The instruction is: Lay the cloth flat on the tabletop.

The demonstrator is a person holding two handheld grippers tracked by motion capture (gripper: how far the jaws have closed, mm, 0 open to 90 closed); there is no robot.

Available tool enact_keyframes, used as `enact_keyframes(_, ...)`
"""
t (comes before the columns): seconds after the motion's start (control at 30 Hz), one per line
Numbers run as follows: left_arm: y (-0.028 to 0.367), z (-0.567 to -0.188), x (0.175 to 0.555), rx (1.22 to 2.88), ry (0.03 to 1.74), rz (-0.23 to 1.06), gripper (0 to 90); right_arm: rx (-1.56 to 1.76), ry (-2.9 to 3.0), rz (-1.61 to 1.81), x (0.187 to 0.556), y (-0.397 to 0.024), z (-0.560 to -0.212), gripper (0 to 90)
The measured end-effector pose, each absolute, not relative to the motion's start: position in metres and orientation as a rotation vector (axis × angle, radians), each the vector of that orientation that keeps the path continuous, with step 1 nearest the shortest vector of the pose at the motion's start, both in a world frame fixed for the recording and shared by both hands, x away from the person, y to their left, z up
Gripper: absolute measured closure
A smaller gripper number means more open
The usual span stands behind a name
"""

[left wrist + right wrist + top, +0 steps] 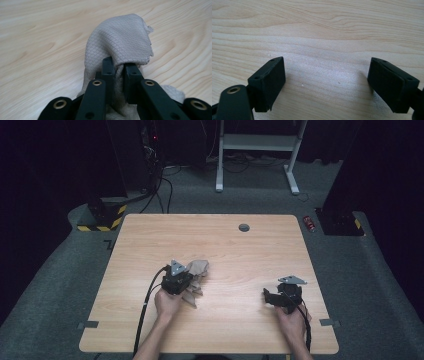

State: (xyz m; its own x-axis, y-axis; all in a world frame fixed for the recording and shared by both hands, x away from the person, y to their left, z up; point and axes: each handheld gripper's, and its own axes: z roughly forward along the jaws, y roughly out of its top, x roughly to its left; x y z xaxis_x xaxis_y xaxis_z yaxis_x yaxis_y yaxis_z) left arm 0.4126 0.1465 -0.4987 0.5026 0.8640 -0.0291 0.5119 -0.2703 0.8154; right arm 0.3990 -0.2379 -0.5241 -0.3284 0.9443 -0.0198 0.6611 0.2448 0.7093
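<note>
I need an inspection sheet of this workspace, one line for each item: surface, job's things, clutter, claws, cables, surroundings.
Surface: wooden table, light grain, with a round grey hole near the far edge.
Job's things: one beige cloth, crumpled, lying left of centre.
Clutter: nothing seen on the table.
Claws: left claw shut on a fold of the cloth; right claw open over bare wood, nothing between its jaws.
Cables: a black cable trails from the left claw to the near edge; another cable trails from the right claw.
Surroundings: grey carpet, a white frame behind, a red can on the floor.
</note>
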Motion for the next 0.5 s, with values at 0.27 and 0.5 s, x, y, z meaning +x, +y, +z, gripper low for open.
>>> enact_keyframes(0.27, 0.124, -0.488, 0.414, 1.933, 1.069, 0.491, 81.3, 1.461, 2.078, 0.848, 0.399, -0.238, -0.524, 14.5)
enact_keyframes(0.5, 0.105, -0.483, 0.416, 1.918, 1.026, 0.437, 81.2, 1.463, 2.079, 0.849, 0.399, -0.238, -0.524, 14.5)
